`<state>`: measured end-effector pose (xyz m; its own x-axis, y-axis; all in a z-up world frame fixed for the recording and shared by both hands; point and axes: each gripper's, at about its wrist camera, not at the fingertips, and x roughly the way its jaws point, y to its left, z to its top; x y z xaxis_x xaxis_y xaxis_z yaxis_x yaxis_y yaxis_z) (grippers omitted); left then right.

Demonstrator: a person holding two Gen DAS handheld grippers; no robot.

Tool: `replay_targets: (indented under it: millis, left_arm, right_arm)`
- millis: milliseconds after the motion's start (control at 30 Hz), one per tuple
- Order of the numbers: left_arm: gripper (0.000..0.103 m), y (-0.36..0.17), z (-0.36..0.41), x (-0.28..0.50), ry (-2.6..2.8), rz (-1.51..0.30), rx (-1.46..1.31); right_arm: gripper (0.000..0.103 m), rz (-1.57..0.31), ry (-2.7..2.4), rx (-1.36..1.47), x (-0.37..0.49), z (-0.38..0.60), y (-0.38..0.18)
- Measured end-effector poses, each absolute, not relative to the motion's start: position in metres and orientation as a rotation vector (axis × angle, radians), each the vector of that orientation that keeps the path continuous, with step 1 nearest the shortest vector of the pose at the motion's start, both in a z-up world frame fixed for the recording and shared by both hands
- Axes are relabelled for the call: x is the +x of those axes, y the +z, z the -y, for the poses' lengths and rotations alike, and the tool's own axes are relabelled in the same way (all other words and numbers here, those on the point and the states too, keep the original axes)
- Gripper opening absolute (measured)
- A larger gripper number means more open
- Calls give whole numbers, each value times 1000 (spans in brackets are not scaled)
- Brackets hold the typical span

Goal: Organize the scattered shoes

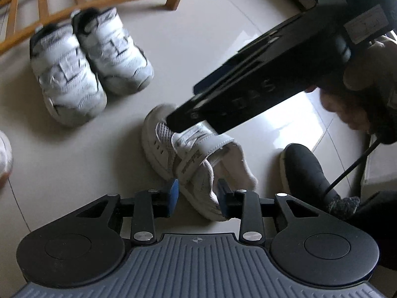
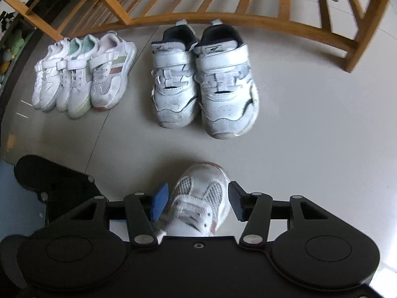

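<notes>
A small white mesh sneaker lies on the floor. In the left wrist view its heel end sits between the fingers of my left gripper, whose jaws are open around it. The right gripper's black body hangs over the shoe's toe. In the right wrist view the same sneaker lies between the open fingers of my right gripper. A pair of white and navy strap sneakers stands side by side near the wooden frame; it also shows in the left wrist view.
A row of several small white sneakers stands left of the pair. A wooden slatted frame runs along the back. The person's black shoe is on the floor at right. The floor is pale glossy tile.
</notes>
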<state>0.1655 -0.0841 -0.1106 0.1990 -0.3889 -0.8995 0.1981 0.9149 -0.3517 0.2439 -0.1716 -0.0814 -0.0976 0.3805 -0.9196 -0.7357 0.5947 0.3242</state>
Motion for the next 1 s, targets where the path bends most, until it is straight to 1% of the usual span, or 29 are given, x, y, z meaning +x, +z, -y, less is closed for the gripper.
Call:
replay_targets:
  millis: [333, 733, 1000]
  left_arm:
    - [30, -116, 83, 165, -410, -1313, -168]
    - [30, -113, 56, 168, -304, -1285, -176]
    - [31, -106, 44, 173, -256, -1270, -184]
  right_arm:
    - [61, -1364, 945, -410, 245, 152, -112]
    - [61, -1303, 905, -520, 247, 172, -99]
    - [61, -1296, 945, -645, 228, 185, -95]
